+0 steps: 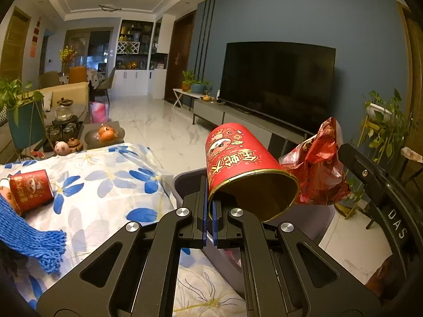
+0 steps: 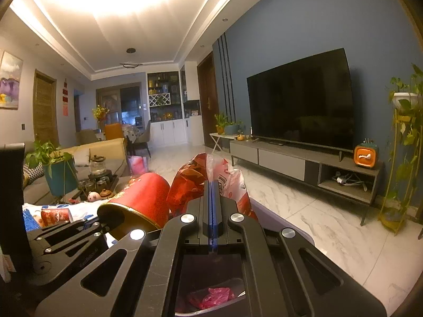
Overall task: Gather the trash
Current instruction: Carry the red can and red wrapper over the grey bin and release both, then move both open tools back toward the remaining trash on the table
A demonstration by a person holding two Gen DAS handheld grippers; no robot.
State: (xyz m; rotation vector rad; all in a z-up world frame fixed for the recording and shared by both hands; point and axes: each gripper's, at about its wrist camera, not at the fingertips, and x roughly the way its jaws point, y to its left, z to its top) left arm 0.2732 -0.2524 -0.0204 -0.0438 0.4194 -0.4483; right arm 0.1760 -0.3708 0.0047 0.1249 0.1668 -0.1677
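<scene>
Left wrist view: sits just behind the left gripper (image 1: pixel 210 208), faces along its fingers toward the television (image 1: pixel 277 79), tilted slightly down.
Right wrist view: sits just behind the right gripper (image 2: pixel 212 206), faces the same wall.
Shared by the 2 views: television, red paper cup (image 1: pixel 246 169), red wrapper (image 1: pixel 320 163), grey bin (image 1: pixel 312 219).

The grey bin (image 2: pixel 280 222) is mostly hidden behind the right gripper (image 2: pixel 213 185), only a rim slice at 3 o'clock and some pink trash (image 2: pixel 214 297) through the frame at 6. The blue scarf (image 1: pixel 29 235) runs off the edge at 9 o'clock. Bottles in the far cabinet (image 1: pixel 136 38) are way too tiny to tell. The second red cup (image 2: pixel 54 216) sits half covered at 8 o'clock.
</scene>
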